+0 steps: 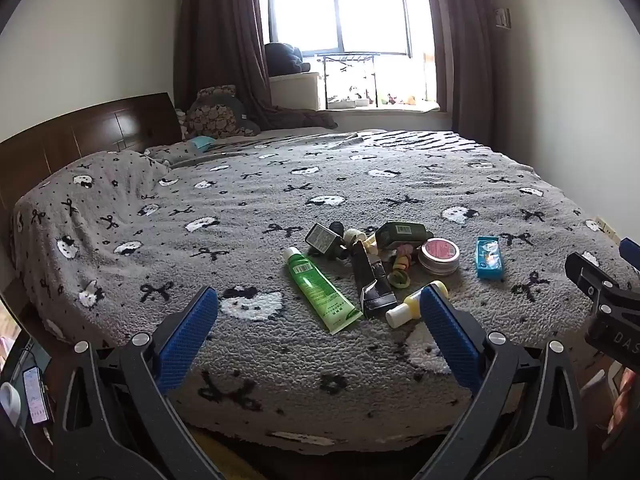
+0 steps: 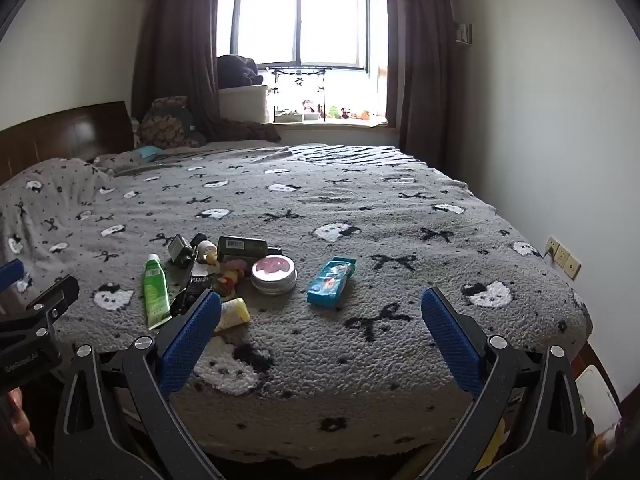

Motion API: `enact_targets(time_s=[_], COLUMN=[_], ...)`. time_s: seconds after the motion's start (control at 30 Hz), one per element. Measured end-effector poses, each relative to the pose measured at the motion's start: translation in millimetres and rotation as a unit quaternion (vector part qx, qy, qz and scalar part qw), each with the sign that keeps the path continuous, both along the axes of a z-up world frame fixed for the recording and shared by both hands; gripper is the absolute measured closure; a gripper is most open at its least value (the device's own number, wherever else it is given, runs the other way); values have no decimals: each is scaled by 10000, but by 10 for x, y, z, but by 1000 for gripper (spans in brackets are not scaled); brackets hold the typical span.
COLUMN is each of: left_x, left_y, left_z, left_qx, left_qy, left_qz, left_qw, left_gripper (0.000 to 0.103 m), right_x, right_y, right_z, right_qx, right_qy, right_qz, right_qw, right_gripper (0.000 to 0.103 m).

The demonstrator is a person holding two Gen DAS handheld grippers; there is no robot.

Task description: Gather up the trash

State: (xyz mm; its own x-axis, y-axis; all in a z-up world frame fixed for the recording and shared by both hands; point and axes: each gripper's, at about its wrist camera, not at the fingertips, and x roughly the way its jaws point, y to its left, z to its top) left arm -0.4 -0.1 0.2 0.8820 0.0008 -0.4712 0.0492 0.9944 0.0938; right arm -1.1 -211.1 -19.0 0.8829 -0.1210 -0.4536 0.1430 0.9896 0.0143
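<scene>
A pile of small items lies on the grey patterned bedspread point(image 1: 280, 184): a green tube point(image 1: 320, 290), a black tube point(image 1: 370, 280), a small yellow bottle point(image 1: 412, 306), a round pink-lidded tin point(image 1: 439, 255), a blue box point(image 1: 489, 258), and dark green bottles point(image 1: 402, 233). My left gripper point(image 1: 320, 312) hovers open just short of the pile, nothing between its blue pads. My right gripper point(image 2: 320, 312) is open too, over bare bedspread point(image 2: 360, 200), with the blue box point(image 2: 331, 282), the tin point(image 2: 274, 274) and the green tube point(image 2: 154, 296) ahead to its left.
A dark wooden headboard point(image 1: 92, 132) and pillows stand at the left, a window point(image 1: 340, 12) with curtains at the back. A phone point(image 1: 36, 400) lies on a low surface at the lower left. Wall sockets point(image 2: 564, 258) sit on the right wall.
</scene>
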Motion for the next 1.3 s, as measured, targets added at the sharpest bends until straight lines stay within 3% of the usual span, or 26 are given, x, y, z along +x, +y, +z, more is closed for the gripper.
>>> enact_targets(time_s=[1.3], left_x=[-58], left_y=[40], left_z=[98], left_qx=[-85], left_qy=[-62], left_qz=[97], left_qw=[9999], left_gripper=[7], right_x=[-60], right_y=[-1], right_z=[-1], right_qx=[98], right_qy=[-102], right_qz=[11], right_qw=[9999], right_gripper=[3])
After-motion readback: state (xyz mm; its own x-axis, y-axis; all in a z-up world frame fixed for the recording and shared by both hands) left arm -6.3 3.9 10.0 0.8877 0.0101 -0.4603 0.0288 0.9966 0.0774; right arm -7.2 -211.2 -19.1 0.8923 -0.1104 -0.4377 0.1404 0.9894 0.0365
